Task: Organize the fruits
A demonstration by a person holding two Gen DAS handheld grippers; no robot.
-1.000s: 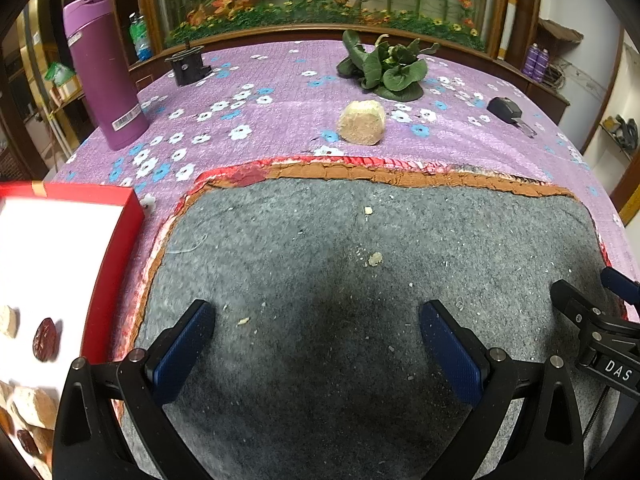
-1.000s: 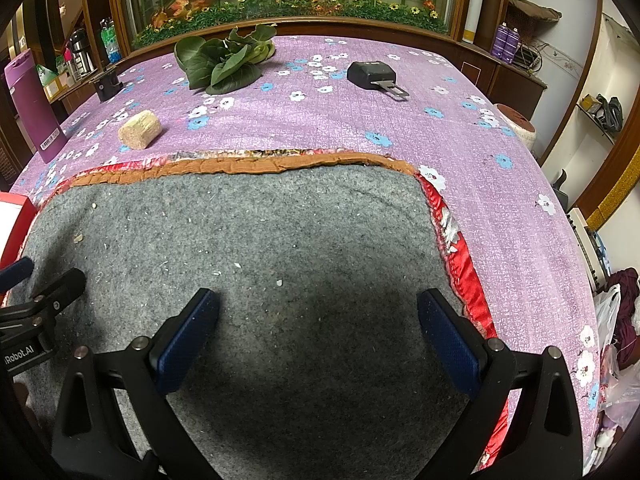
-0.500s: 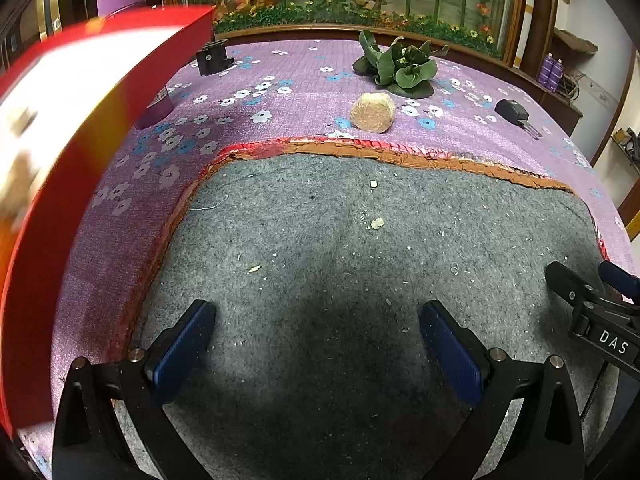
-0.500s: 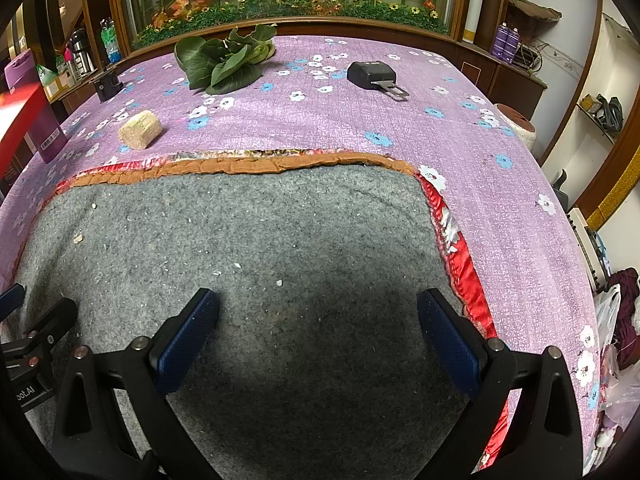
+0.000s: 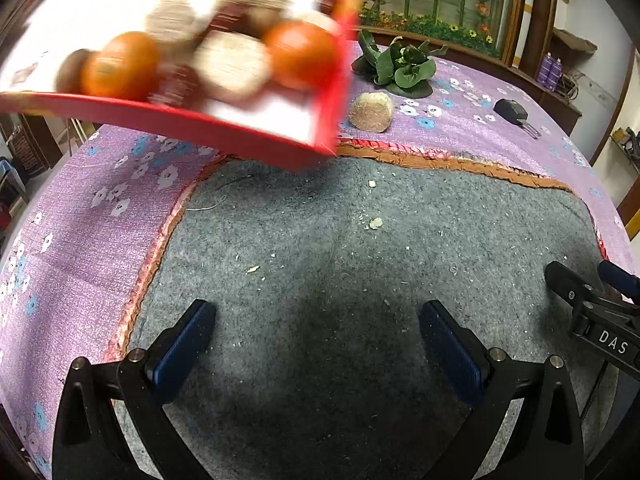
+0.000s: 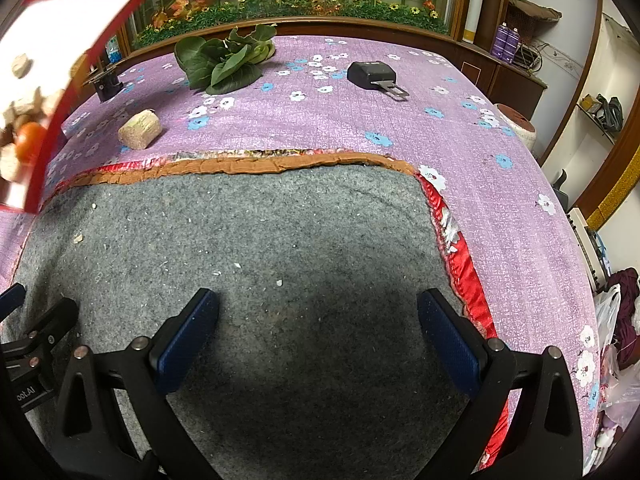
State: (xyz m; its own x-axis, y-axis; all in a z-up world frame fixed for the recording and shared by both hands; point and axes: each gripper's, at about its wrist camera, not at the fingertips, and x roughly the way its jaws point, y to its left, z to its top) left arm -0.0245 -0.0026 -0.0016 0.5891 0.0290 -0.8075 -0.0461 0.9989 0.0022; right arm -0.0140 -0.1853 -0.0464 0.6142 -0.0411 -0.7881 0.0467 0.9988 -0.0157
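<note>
Grey felt mat with an orange-and-red hem, lying on a bench under a purple flowered cloth; all positions are given relative to this mat. Left gripper and right gripper both hover low over the mat's near half, jaws spread wide apart and holding nothing. A red tray with a white floor hangs tilted in the air above the mat's far left corner, heavily blurred by motion. Its load slides toward the low edge: two orange fruits, dark reddish pieces and pale tan lumps, none sharp enough to identify. Whatever holds the tray lies outside both views; in the right wrist view the tray is cut off by the left border. Beyond the mat's far hem lies a tan fibrous block, further off a leafy green vegetable, and to the right a black buckle-like object. Pale crumbs dot the mat's centre.
</note>
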